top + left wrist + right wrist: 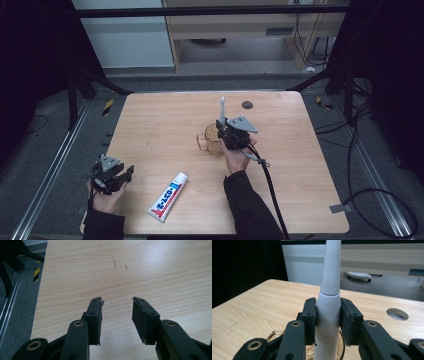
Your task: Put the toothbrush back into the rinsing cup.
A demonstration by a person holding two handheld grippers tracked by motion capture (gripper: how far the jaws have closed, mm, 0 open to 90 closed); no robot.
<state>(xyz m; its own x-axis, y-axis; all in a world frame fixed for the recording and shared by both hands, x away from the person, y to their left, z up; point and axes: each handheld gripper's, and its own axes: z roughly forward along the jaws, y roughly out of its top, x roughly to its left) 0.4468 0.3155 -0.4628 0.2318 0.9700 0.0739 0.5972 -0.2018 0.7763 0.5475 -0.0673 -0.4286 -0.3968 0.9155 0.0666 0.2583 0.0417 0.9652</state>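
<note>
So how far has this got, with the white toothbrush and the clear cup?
In hand: the right gripper is clamped on the white electric toothbrush, held upright over the clear amber glass cup. Whether its base rests inside yet I cannot tell. Left: letting go. The left gripper is open and idle, and the white toothpaste tube lies untouched.

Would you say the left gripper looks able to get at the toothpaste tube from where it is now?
Probably yes. The left gripper hovers open and empty near the table's front left corner, and the toothpaste tube lies flat just to its right with bare wood between them. The right gripper is farther off, holding the white toothbrush over the cup.
</note>
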